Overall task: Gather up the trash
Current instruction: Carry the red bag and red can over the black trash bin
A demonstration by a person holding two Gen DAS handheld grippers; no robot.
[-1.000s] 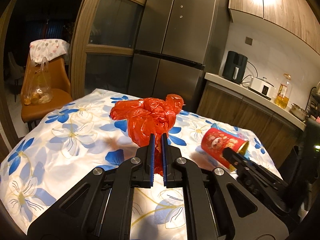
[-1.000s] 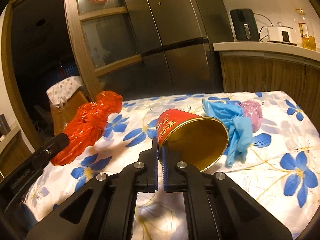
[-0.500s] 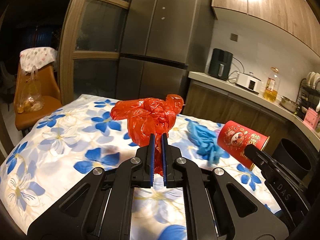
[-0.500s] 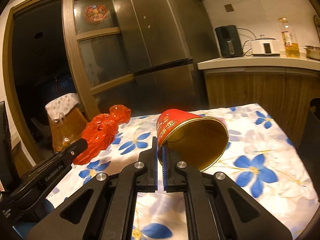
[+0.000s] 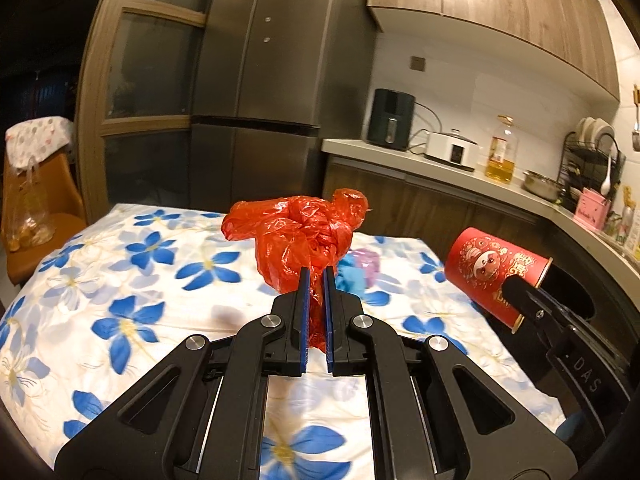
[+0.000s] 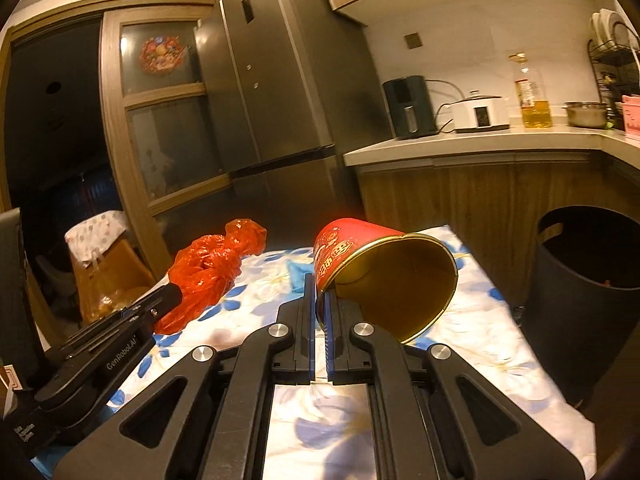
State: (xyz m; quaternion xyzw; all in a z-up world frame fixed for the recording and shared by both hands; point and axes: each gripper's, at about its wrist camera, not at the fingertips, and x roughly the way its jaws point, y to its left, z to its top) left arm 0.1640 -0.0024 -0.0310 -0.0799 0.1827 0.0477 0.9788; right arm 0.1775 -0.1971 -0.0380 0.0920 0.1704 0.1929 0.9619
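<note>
My left gripper [image 5: 315, 276] is shut on a crumpled red plastic bag [image 5: 304, 236] and holds it above the flowered tablecloth [image 5: 120, 280]. My right gripper [image 6: 319, 280] is shut on the rim of a red paper cup [image 6: 384, 276] with a gold inside, tipped on its side in the air. From the left wrist view that cup [image 5: 492, 272] hangs at the right, over the table's edge. The red bag [image 6: 212, 268] and the left gripper's fingers [image 6: 160, 304] show at the left of the right wrist view. A black trash bin [image 6: 580, 292] stands on the floor past the table's right side.
A blue glove and a pink scrap [image 5: 356, 268] lie on the table behind the red bag. A grey fridge [image 5: 272, 80] and a wooden counter [image 5: 440, 160] with appliances stand behind. An orange chair [image 5: 36, 208] with a bag sits at the far left.
Both grippers swung to the right and slightly up with their loads. The counter and the black bin have come into view, and the cup now hangs near the table's right edge.
</note>
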